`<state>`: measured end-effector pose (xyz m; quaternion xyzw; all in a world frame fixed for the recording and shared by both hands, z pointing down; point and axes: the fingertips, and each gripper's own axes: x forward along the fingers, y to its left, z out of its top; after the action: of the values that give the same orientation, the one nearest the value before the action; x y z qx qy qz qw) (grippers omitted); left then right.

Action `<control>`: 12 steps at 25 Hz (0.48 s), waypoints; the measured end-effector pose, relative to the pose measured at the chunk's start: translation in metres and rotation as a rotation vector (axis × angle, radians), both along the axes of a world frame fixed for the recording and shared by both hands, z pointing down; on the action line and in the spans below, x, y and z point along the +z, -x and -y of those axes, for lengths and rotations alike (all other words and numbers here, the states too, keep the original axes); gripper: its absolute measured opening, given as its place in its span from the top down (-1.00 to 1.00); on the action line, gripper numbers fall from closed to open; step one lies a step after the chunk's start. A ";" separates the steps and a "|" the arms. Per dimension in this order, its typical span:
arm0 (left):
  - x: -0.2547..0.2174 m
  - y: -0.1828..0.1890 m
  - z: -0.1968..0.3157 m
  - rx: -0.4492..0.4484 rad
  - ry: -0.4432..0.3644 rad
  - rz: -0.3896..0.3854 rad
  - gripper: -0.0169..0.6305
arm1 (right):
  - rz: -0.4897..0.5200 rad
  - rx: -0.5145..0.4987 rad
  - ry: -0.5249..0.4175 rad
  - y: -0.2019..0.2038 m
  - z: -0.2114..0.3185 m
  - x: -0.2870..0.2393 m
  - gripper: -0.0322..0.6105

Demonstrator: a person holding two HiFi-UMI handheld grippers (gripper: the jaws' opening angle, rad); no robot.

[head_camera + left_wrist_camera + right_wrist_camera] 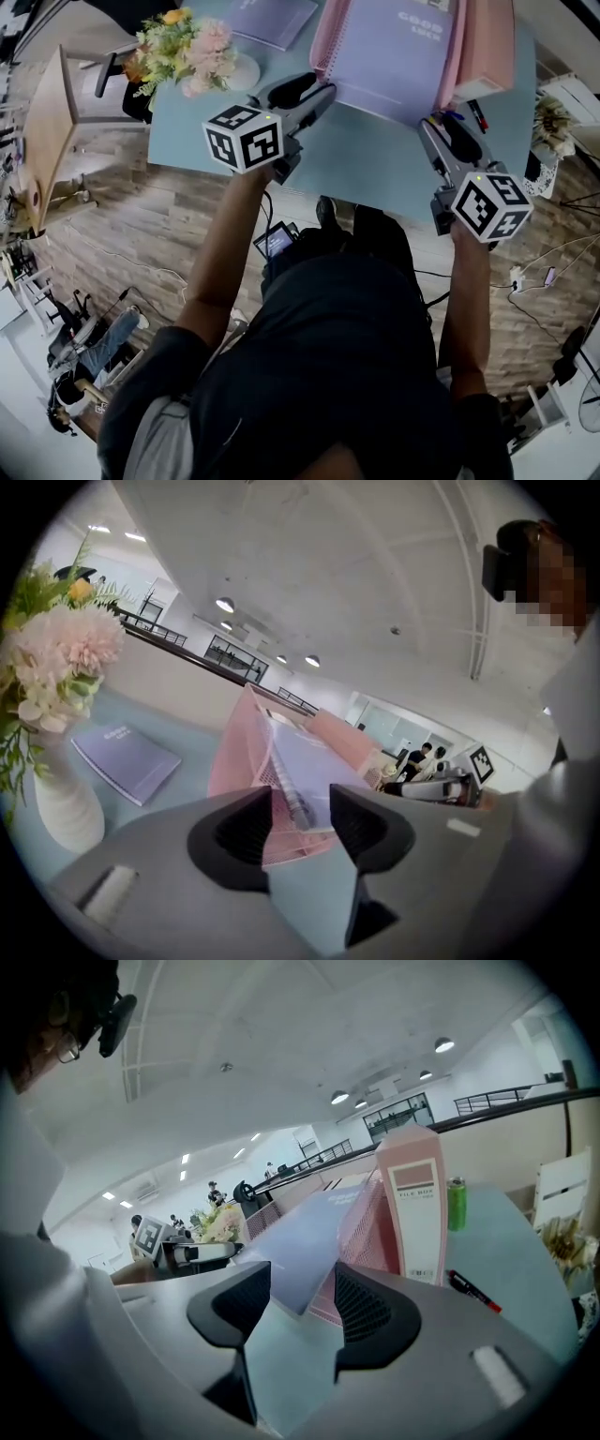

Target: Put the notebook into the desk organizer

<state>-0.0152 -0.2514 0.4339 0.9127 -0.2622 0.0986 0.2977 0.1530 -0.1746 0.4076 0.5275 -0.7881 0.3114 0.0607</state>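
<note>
Across the upper head view, the pale blue tabletop (pixel 375 164) is carrying the pink desk organizer (pixel 327 37), with the purple notebook (pixel 394 56) leaning inside it. Jaws of the left gripper (pixel 300 822) and right gripper (pixel 302 1302) are standing apart, empty. Wood floor (pixel 187 216) is showing below; the frame edge is cutting off the organizer's top.

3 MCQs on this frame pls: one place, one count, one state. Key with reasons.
1. Where is the spiral notebook? A in the pink organizer; B flat by the vase; C in a gripper.
2. Purple notebooks in view? A one; B two; C four.
3. Fingers of the left gripper? A shut on the notebook; B open, gripping nothing; C shut, empty.
Key: 1 A, it leans between the organizer's walls. 2 B, a second notebook lies flat on the table. 3 B, the fingers stand apart, touching nothing.
</note>
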 end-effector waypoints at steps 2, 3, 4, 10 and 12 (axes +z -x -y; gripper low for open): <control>0.003 -0.003 0.002 -0.001 0.009 0.003 0.31 | 0.035 -0.004 0.019 0.003 0.002 0.007 0.27; 0.004 -0.004 0.002 -0.001 0.014 0.003 0.31 | 0.058 -0.004 0.027 0.004 0.003 0.010 0.26; 0.005 -0.005 0.002 -0.001 0.018 0.002 0.31 | 0.084 -0.003 0.035 0.006 0.004 0.012 0.25; 0.012 -0.012 0.003 0.006 0.062 -0.027 0.31 | 0.235 0.007 0.087 0.014 0.013 0.027 0.18; 0.012 -0.012 0.004 0.010 0.072 -0.037 0.31 | 0.270 0.006 0.100 0.017 0.016 0.030 0.18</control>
<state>-0.0027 -0.2549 0.4460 0.9043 -0.2485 0.0924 0.3345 0.1362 -0.1911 0.4376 0.4794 -0.7710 0.4186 -0.0204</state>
